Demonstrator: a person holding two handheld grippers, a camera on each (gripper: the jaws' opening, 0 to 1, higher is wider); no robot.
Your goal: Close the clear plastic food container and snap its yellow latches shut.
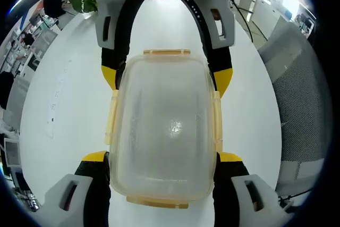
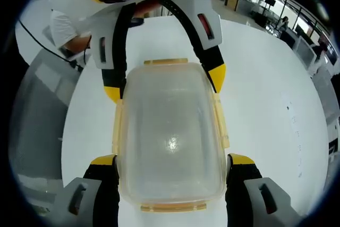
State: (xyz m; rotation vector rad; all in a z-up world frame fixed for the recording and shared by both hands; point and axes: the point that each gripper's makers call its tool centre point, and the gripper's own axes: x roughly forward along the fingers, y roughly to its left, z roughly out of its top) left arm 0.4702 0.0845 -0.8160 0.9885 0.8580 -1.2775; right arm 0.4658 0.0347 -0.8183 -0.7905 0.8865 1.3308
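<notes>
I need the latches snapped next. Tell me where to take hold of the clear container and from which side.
Grip the clear container across its two long walls, coming in end-on from its short ends, as both grippers stand now. The left gripper and right gripper straddle it from opposite ends, jaws beside the yellow side latches. The narrower width probably suits the jaw opening best; whether the jaws touch it is unclear.

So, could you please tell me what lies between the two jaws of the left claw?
In the left gripper view, the clear plastic food container, lid on, lies between the left claw jaws, resting on the white table.
</notes>
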